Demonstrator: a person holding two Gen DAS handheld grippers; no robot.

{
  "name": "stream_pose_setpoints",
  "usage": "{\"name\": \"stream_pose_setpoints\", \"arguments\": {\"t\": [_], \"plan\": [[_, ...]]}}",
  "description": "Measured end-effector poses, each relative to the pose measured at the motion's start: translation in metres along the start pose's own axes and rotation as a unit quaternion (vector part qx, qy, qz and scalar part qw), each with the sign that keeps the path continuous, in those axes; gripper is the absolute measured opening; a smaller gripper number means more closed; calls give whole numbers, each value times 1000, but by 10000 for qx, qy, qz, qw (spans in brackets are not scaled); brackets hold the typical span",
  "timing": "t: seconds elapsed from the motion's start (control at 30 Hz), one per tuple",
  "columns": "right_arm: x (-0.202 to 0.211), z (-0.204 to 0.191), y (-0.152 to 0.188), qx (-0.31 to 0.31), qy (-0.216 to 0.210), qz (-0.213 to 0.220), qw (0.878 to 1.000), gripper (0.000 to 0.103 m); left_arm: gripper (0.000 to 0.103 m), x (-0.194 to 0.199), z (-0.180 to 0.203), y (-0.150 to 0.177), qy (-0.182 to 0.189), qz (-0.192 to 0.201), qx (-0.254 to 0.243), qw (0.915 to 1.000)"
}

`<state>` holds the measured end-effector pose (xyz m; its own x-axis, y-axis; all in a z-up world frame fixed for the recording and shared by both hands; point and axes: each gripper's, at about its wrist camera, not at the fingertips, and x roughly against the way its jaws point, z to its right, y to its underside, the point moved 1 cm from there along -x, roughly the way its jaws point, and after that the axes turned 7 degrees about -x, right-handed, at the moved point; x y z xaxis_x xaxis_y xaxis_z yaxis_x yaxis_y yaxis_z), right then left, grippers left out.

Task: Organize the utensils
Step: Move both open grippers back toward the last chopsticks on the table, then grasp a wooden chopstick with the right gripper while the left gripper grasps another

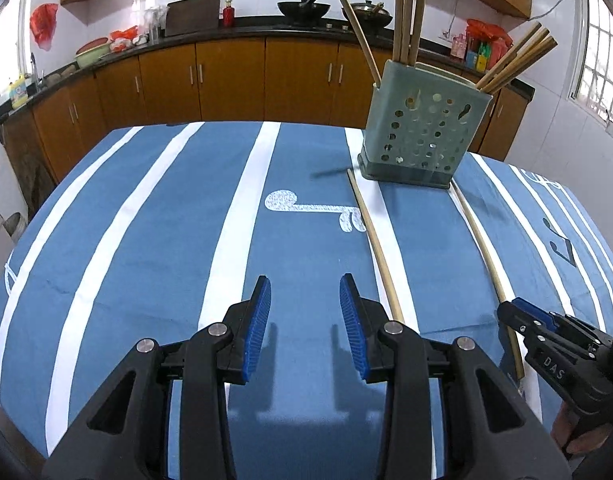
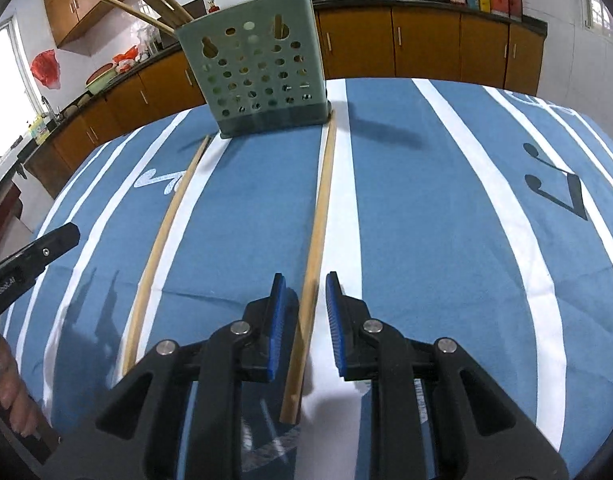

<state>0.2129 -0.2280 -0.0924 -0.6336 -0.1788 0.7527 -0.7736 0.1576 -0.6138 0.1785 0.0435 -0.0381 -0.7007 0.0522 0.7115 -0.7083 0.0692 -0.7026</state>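
Left view, writing: "DAS" on the right gripper (image 1: 510, 308) at the right edge
Left view, left gripper (image 1: 305, 320): ribbed blue pads apart, only blue-and-white striped cloth (image 1: 146, 220) between them
Left view, chopsticks: near stick (image 1: 376, 248) just right of the pads; far stick (image 1: 482, 248) runs to the perforated green holder (image 1: 422, 136)
Right view, writing: "enRobot.AI" on the left gripper, seen at the left edge
Right view, right gripper (image 2: 305, 320): pads apart, straddling the far stick (image 2: 316, 240), not clamping it
Right view only: black music note (image 2: 554, 196) printed on the cloth
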Motion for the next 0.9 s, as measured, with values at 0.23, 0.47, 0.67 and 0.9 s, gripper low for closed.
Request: {"name": "stream_pose_setpoints", "arguments": {"t": [0.23, 0.47, 0.67, 0.9], "plan": [[-2, -3, 0, 72, 184, 109, 9997, 15, 37, -5, 3, 2, 56, -97, 22, 9999], [-4, 2, -2, 5, 287, 172, 9994, 9, 37, -9, 9, 4, 151, -181, 20, 9997], [-4, 12, -7, -177, 417, 171, 9988, 8, 37, -9, 17, 3, 347, -208, -47, 9992], [0, 45, -18, -727, 807, 214, 9939, 8, 37, -13, 36, 5, 671, -291, -221, 9971]]}}
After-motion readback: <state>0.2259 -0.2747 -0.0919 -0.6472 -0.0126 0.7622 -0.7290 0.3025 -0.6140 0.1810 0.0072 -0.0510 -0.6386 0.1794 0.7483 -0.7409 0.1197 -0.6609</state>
